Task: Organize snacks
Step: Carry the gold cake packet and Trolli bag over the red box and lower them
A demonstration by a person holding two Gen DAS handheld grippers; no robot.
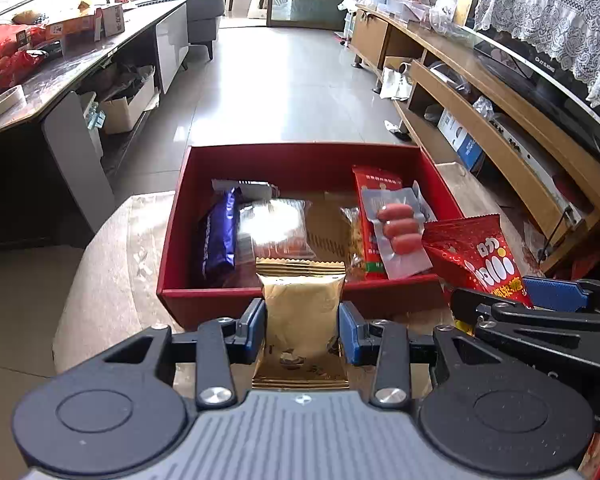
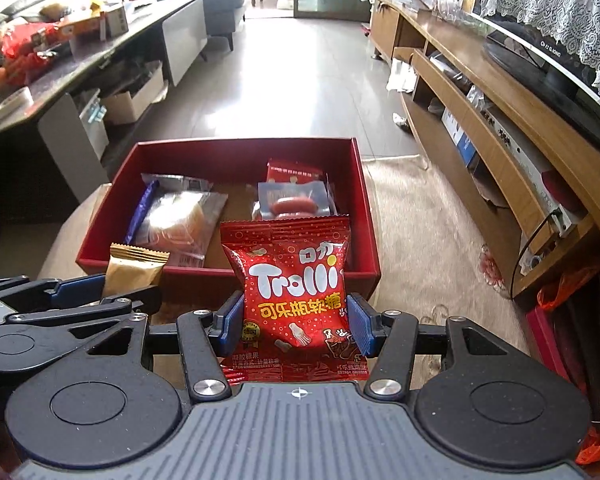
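My left gripper is shut on a gold snack packet, held just before the near wall of the red box. My right gripper is shut on a red Trolli gummy bag, also at the box's near wall, to the right of the left gripper. The gold packet shows in the right wrist view, the Trolli bag in the left. Inside the box lie a blue packet, a clear packet, a sausage pack and a red packet.
The box stands on a round marble-topped table. A dark counter with bags and cartons runs along the left. A wooden TV cabinet runs along the right. Tiled floor lies beyond.
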